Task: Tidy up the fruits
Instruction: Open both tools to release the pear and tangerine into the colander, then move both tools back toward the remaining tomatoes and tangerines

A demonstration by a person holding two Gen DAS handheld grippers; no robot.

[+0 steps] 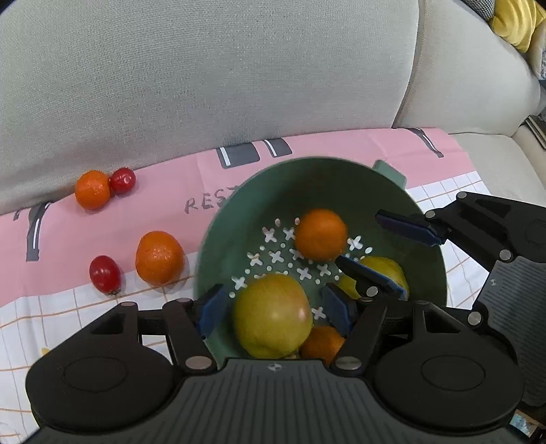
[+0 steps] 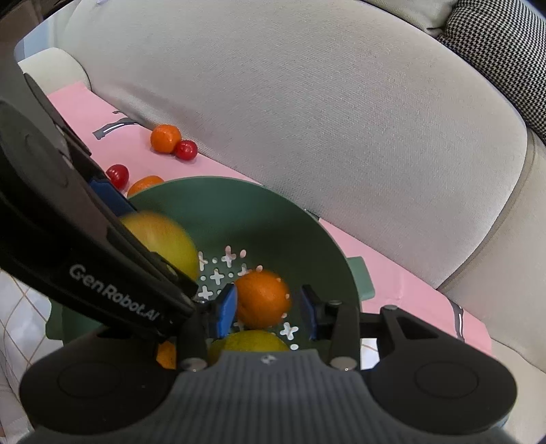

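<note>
A green colander (image 1: pixel 239 211) sits on a pink cloth and holds a yellow-green apple (image 1: pixel 273 314), an orange (image 1: pixel 320 234), a yellow fruit (image 1: pixel 392 266) and a second orange (image 1: pixel 320 341). My left gripper (image 1: pixel 274 310) is open inside the bowl. The apple lies between its blue pads (image 1: pixel 213 310) with a thin gap on each side. My right gripper (image 2: pixel 268 309) reaches in from the right, narrowly open. The orange (image 2: pixel 262 297) lies just beyond its tips and nothing is gripped. The apple (image 2: pixel 163 239) looks blurred in the right wrist view.
On the cloth (image 1: pixel 341 143) left of the colander lie two oranges (image 1: pixel 92 189) (image 1: pixel 158 258) and two red tomatoes (image 1: pixel 122 180) (image 1: pixel 105 275). A grey sofa backrest (image 1: pixel 204 75) rises right behind them. A yellow cushion (image 1: pixel 512 24) sits far right.
</note>
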